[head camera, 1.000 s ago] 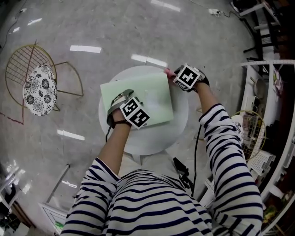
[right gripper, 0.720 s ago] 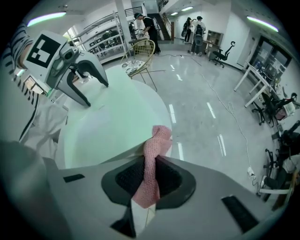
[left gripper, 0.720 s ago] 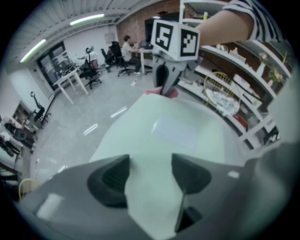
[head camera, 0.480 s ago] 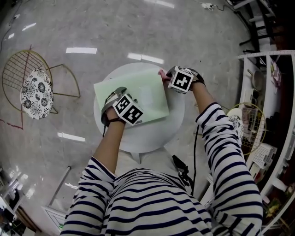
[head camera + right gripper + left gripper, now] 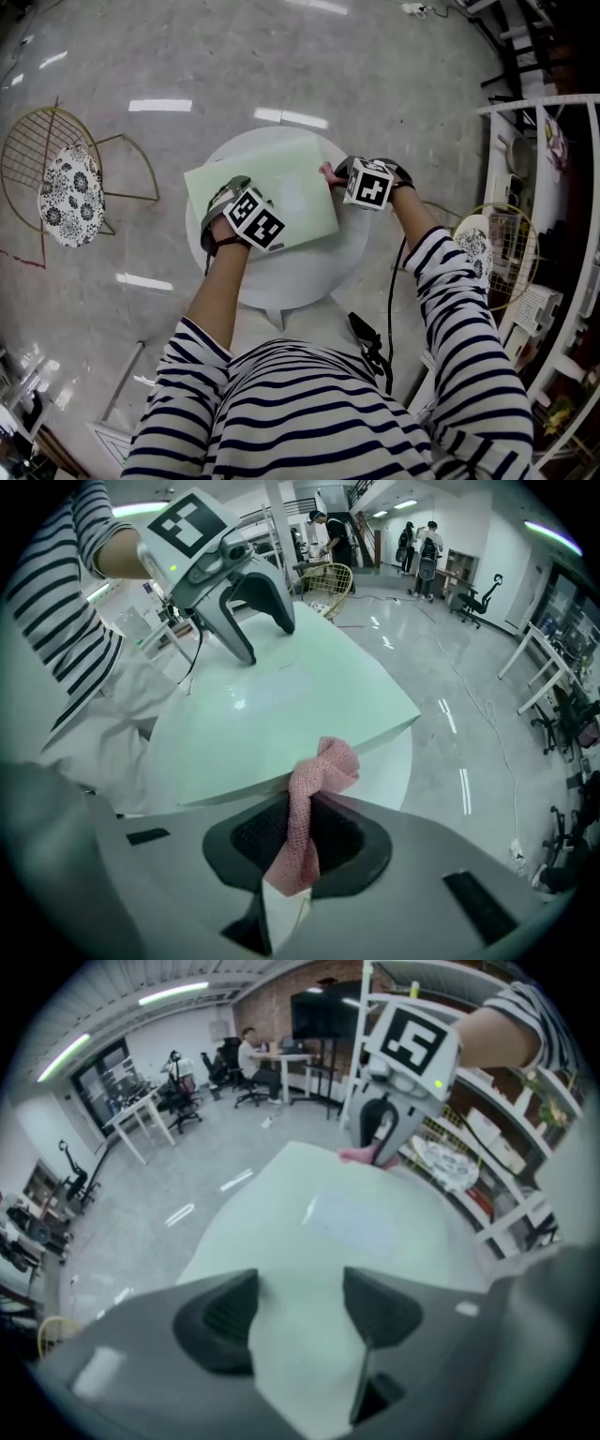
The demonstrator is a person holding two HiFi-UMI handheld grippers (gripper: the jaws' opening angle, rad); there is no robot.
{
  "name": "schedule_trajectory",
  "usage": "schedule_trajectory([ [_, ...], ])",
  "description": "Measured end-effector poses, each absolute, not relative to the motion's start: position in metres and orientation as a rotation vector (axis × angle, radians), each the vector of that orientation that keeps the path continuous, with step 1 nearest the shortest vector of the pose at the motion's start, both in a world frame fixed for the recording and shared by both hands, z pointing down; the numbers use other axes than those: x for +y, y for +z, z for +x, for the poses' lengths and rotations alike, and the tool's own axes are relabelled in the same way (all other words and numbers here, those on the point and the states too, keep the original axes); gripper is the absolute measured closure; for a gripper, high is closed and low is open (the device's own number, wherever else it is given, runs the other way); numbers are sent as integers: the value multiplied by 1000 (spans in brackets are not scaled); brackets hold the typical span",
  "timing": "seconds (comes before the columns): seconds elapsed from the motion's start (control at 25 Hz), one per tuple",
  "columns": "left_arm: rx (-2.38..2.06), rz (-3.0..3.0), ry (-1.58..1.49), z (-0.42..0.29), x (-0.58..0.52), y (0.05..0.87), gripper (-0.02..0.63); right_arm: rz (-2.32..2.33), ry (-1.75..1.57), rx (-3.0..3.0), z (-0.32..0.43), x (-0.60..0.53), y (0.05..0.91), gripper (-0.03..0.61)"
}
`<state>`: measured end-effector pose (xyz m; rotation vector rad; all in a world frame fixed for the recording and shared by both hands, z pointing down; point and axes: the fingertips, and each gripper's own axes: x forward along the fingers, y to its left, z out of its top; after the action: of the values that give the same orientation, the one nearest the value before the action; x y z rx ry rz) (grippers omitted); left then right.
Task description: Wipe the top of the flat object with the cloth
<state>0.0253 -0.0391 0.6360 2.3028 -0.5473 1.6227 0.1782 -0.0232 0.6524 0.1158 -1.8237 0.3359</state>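
We hold the left gripper (image 5: pixel 298 1321) with its jaws spread, their tips set on the pale green board (image 5: pixel 356 1232) beneath it. Our right gripper (image 5: pixel 298 841) is clenched on the pink cloth (image 5: pixel 317 780). The cloth's bunched end lies just ahead of those jaws at the board's edge, over the round white table (image 5: pixel 314 272).

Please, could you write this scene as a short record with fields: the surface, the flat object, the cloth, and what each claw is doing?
surface: round white table
flat object: pale green board, lying flat on the table
cloth: pink cloth, bunched, at the board's right edge
right claw: shut on the cloth
left claw: jaws apart, nothing held, over the board's left part
nearby: wire chair with floral cushion, on the floor
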Motion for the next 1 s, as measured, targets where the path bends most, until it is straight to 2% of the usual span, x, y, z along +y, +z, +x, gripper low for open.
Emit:
schedule_trajectory([
  [0.68,-553,2288,1636,26,-39,636,334,206,525,-1850,184,88,650,528],
  [1.0,-543,2282,1637,27,-39,636,334,299,790,-1835,168,141,640,528],
])
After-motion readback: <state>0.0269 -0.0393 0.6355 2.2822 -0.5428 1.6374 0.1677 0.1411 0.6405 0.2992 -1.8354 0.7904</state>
